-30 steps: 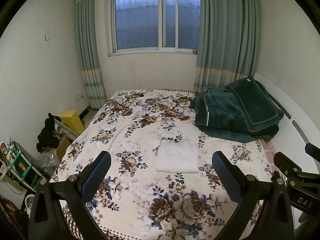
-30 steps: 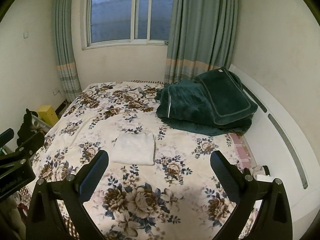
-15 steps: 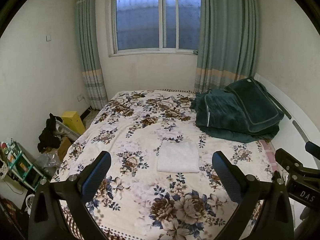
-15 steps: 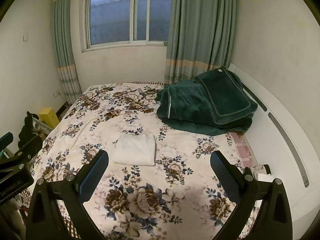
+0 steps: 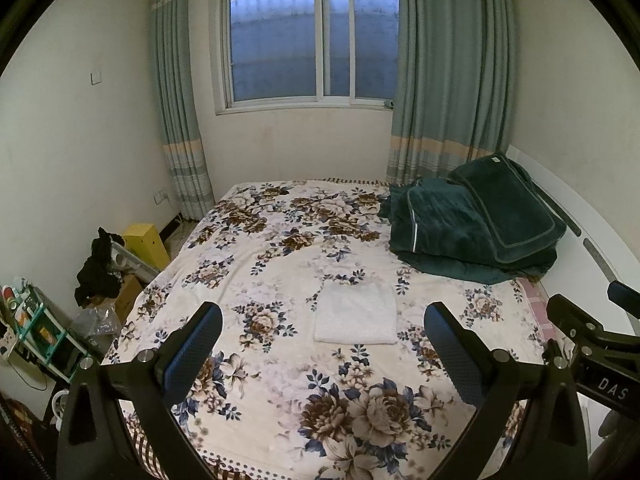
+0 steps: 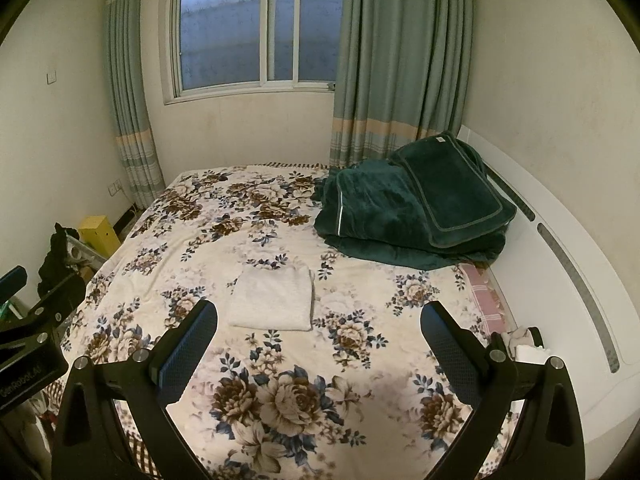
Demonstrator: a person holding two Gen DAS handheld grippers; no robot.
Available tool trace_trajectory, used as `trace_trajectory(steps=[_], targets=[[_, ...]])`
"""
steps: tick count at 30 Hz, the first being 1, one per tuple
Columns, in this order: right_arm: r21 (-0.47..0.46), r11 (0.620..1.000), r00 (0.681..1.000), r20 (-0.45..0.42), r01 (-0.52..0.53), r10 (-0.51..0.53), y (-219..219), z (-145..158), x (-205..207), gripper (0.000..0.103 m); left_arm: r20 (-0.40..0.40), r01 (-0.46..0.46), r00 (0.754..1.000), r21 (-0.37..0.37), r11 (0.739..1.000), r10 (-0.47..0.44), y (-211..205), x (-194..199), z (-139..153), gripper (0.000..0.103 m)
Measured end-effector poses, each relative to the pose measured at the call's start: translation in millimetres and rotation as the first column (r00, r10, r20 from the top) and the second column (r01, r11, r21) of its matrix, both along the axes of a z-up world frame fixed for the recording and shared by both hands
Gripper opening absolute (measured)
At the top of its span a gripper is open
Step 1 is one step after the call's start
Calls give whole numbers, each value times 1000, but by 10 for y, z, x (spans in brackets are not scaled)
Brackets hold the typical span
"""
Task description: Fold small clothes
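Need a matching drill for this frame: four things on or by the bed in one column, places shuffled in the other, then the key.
Things
1. white folded cloth
2. dark green blanket pile
3. yellow box
4. left gripper

Places
A. on the floor, left of the bed
B. open, held above the near end of the bed
C. far right part of the bed, by the curtain
D. flat on the middle of the floral bedspread

Pairs: 1-D, 2-C, 3-A, 4-B
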State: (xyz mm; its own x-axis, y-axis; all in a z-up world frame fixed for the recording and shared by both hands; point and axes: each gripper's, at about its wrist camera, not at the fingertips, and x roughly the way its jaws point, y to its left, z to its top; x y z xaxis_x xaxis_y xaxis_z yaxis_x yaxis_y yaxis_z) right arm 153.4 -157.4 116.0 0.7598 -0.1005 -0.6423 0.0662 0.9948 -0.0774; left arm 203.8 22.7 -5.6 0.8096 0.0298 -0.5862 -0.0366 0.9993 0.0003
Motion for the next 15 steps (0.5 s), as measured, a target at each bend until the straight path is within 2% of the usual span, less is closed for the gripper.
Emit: trace_trajectory(steps=[15], targets=[[8, 1000, 1000, -2, 4, -4, -7, -5, -30, 103, 0, -5, 1000, 1, 1000, 5, 9, -27, 4, 103]])
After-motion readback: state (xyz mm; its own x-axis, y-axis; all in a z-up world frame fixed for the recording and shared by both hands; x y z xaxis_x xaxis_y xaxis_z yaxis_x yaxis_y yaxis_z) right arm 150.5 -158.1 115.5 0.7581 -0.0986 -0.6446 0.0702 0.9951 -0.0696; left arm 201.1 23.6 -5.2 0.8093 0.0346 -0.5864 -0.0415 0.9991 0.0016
